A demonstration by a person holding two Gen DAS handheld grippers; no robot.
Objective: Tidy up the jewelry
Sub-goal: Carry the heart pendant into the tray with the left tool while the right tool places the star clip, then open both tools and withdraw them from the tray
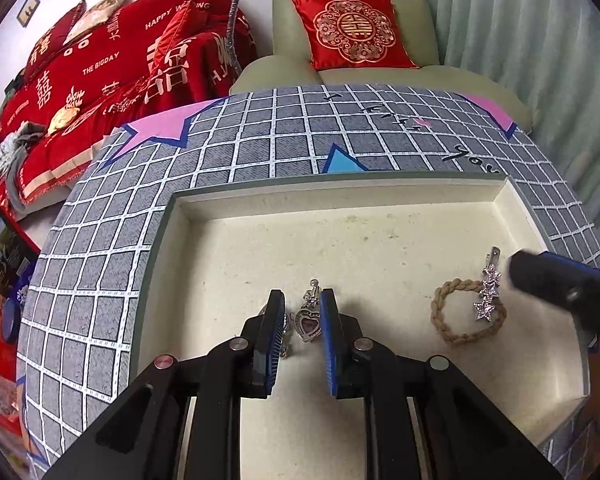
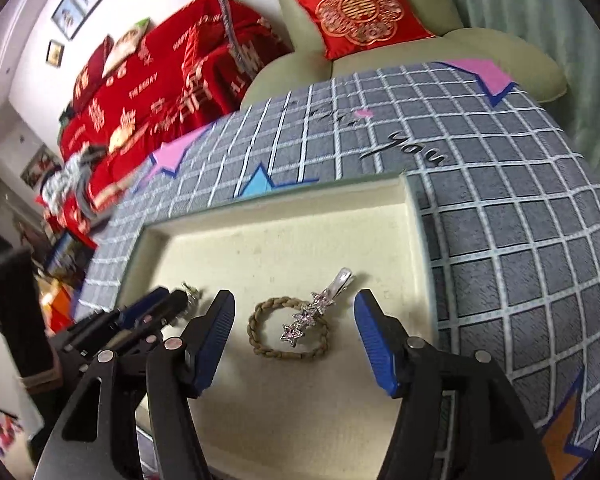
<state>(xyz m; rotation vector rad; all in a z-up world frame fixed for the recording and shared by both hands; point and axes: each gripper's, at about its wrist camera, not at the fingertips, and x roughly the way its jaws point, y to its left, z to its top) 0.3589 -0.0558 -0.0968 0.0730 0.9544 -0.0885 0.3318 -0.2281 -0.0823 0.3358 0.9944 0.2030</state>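
A shallow cream tray point(image 1: 340, 196) lies on the grid-patterned tablecloth. My left gripper point(image 1: 302, 300) is low over the tray's near left part, its jaws narrow, shut on a silver heart-shaped ornament point(image 1: 308, 322) with a pink stone. To the right, a braided tan hair tie point(image 1: 444, 328) lies flat with a silver star hair clip point(image 1: 488, 292) across it. In the right wrist view my right gripper point(image 2: 295, 296) stands open, one finger on each side of the hair tie point(image 2: 260, 344) and star clip point(image 2: 320, 304), touching neither. The left gripper point(image 2: 172, 298) shows at the left.
The grey tablecloth point(image 1: 260, 152) with white grid lines covers a round table whose edge curves close around the tray. Behind stand a green armchair point(image 1: 380, 76) with a red cushion point(image 1: 352, 32) and a sofa under red bedding point(image 1: 120, 60). A silvery cable point(image 1: 236, 20) hangs at the back.
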